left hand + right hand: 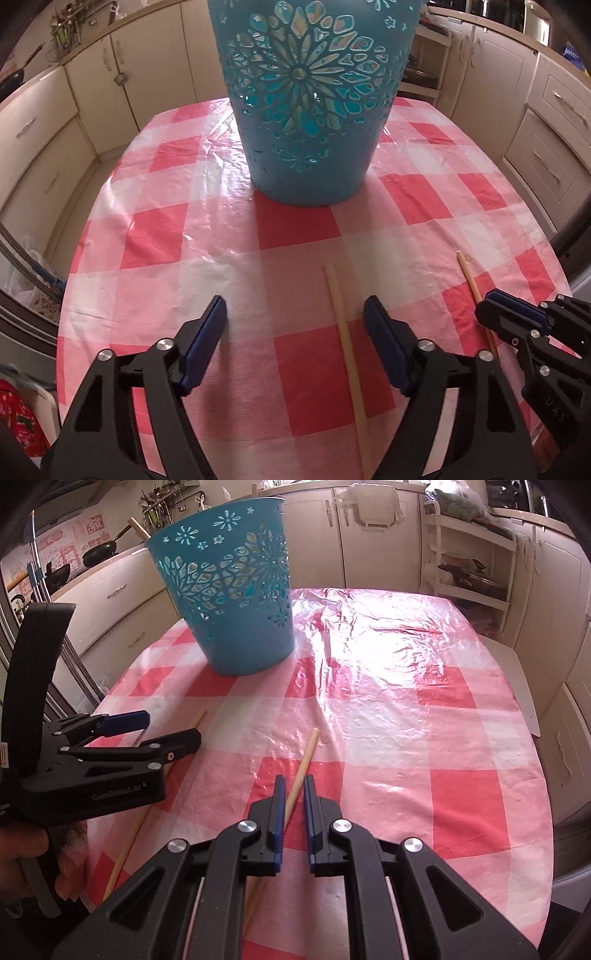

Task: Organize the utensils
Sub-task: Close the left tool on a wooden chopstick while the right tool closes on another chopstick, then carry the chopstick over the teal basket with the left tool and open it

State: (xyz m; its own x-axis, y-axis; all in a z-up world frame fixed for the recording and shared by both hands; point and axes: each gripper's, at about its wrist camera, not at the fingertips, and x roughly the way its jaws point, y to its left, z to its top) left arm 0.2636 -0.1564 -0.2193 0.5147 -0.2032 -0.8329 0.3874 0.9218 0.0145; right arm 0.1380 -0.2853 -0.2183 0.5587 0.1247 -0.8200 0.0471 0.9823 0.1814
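A teal cut-out basket (310, 110) (236, 602) stands upright at the far side of the red-and-white checked tablecloth (207, 236). Two pale wooden chopsticks lie on the cloth nearer to me. One chopstick (347, 347) (125, 845) lies between the fingers of my left gripper (295, 306) (173, 725), closer to the right pad; the jaws stand wide and neither pad touches it. The other chopstick (467, 273) (306, 753) runs between the narrow jaws of my right gripper (294, 781) (484, 310), which is shut on it, with its far end sticking out ahead.
Cream kitchen cabinets (155, 70) ring the table on all sides. A white shelf rack (476, 565) stands at the back right. A person's hand (22, 849) holds the left gripper's handle. The shiny cloth to the right of the basket (406, 657) is bare.
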